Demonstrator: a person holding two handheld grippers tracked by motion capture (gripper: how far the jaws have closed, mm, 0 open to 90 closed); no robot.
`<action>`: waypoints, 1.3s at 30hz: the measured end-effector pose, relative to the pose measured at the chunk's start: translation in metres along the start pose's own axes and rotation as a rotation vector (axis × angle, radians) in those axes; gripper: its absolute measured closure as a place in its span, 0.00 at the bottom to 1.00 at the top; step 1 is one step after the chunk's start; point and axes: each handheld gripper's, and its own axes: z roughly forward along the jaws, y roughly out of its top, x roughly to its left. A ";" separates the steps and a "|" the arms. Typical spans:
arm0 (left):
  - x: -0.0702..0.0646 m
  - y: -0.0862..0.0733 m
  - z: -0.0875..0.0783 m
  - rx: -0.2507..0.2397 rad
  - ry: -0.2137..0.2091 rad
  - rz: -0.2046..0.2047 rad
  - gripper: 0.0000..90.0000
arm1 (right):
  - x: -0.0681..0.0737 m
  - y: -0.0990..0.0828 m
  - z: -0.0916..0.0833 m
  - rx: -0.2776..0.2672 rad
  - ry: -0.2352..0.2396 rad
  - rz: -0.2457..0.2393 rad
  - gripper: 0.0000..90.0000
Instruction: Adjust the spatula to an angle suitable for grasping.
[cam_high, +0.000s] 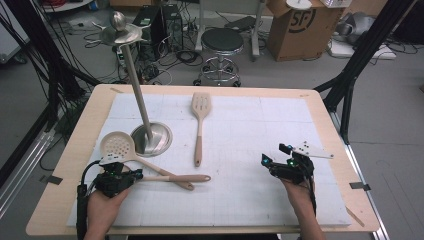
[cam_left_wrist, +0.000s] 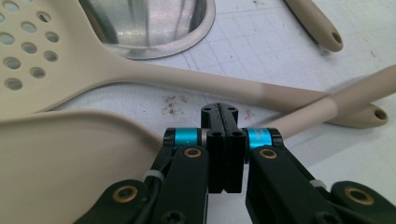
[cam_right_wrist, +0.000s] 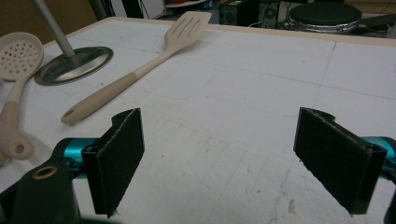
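Looking down from the high view, we see a wooden surface (cam_high: 75, 150) covered by a white gridded mat (cam_high: 240, 150). A metal stand (cam_high: 150, 137) with a round base rises at the left. A beige slotted spatula (cam_high: 199, 125) lies near the middle, its handle toward us. A beige perforated skimmer (cam_high: 125, 152) lies beside the stand's base, and a second beige utensil's handle (cam_high: 172, 178) crosses over it. Our left gripper (cam_high: 135, 175) sits at that crossing handle; our right gripper (cam_high: 272, 162) hovers over bare mat, well apart from the utensils

In the left gripper view, we find the left gripper (cam_left_wrist: 223, 140) with jaws pressed together beside the pale spoon (cam_left_wrist: 70, 163), whose broad smooth bowl lies at the left; whether they pinch its handle we cannot tell. The skimmer (cam_left_wrist: 42, 60) lies beyond it

In the right gripper view, the right gripper (cam_right_wrist: 233, 163) stands wide apart with nothing between its jaws, with the spatula (cam_right_wrist: 159, 51) farther off
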 end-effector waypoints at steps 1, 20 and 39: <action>0.000 0.000 -0.002 -0.009 0.007 0.011 1.00 | 0.000 0.000 0.000 0.000 0.000 0.000 0.17; -0.100 0.007 0.027 -0.023 -0.260 0.095 1.00 | -0.001 -0.001 0.002 0.014 -0.007 -0.001 0.17; -0.135 0.019 0.096 0.107 -0.202 0.125 1.00 | 0.001 -0.003 -0.005 0.029 -0.040 -0.040 0.17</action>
